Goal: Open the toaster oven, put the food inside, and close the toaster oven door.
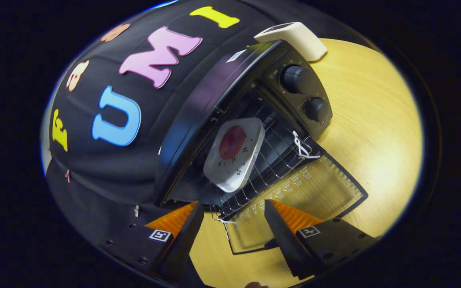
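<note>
Evidently the first two steps were done, judging by how things lay: the toaster oven (230,120) stood open on the wooden table (374,120), and the food (232,142), a reddish round piece, sat on a white square plate (234,160) resting on the wire rack (270,168) inside the cavity. What seemed left was closing the door.

Farthest left hung the booth's black cloth wall, close against the oven's dark top and side, so there looked to be little room on that flank. Next came the cavity with the plate; its near corner lay close to the rack's front edge, though whether it overhung could not be told. Right of the plate, the rack showed bare wires and a white cord (303,147) tied near the hinge corner. The glass door (294,200) lay folded down flat toward the viewer, its outer edge just ahead of the fingers. Further right were the two control knobs (306,94), with a white box (292,38) beyond the oven's far corner, and open tabletop to the right.

The gripper (234,224) hovered with its fingers spread apart, holding nothing, the door's edge lying between and just beyond the tips. A swing upward would probably need clearance from the plate and cord.
</note>
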